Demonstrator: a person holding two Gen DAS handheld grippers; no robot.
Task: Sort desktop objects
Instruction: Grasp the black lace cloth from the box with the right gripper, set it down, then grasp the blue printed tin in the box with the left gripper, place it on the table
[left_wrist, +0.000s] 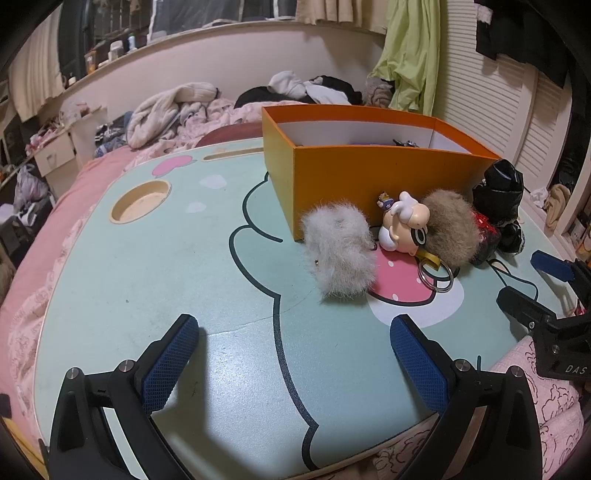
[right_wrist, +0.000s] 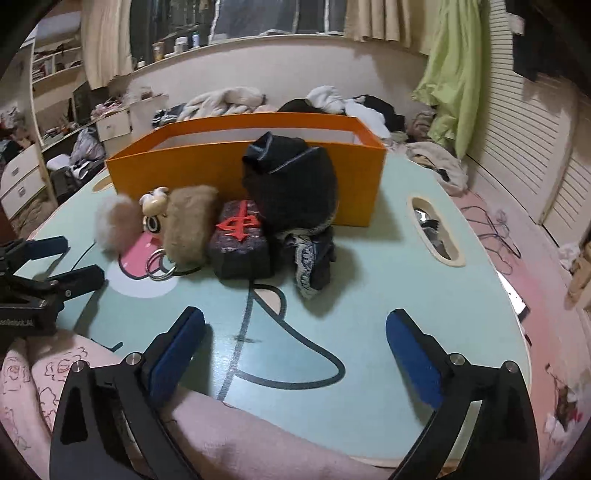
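Observation:
An orange box (left_wrist: 369, 184) (right_wrist: 207, 166) stands open-topped at the far side of the mint cartoon table (left_wrist: 147, 277) (right_wrist: 369, 266). Against its front wall lie a white fur pompom (left_wrist: 340, 251) (right_wrist: 114, 221), a cream toy figure (left_wrist: 404, 225) (right_wrist: 155, 210) with key rings (left_wrist: 436, 275) (right_wrist: 160, 266), a brown fur pompom (left_wrist: 448, 229) (right_wrist: 188, 225), a dark pouch with a red sign (right_wrist: 240, 243) (left_wrist: 487, 232) and a black cloth bundle (right_wrist: 295, 184) (left_wrist: 502, 192). My left gripper (left_wrist: 293, 332) is open and empty, short of the white pompom. My right gripper (right_wrist: 295, 321) is open and empty, short of the pouch.
The table rests on a bed with pink bedding (left_wrist: 55, 258) (right_wrist: 258, 424). It has a round cup recess (left_wrist: 140, 201) at far left and a handle slot (right_wrist: 436, 230) at right. Dark lacy fabric (right_wrist: 314, 258) lies beside the pouch. Piled clothes (left_wrist: 173, 107) lie behind the box.

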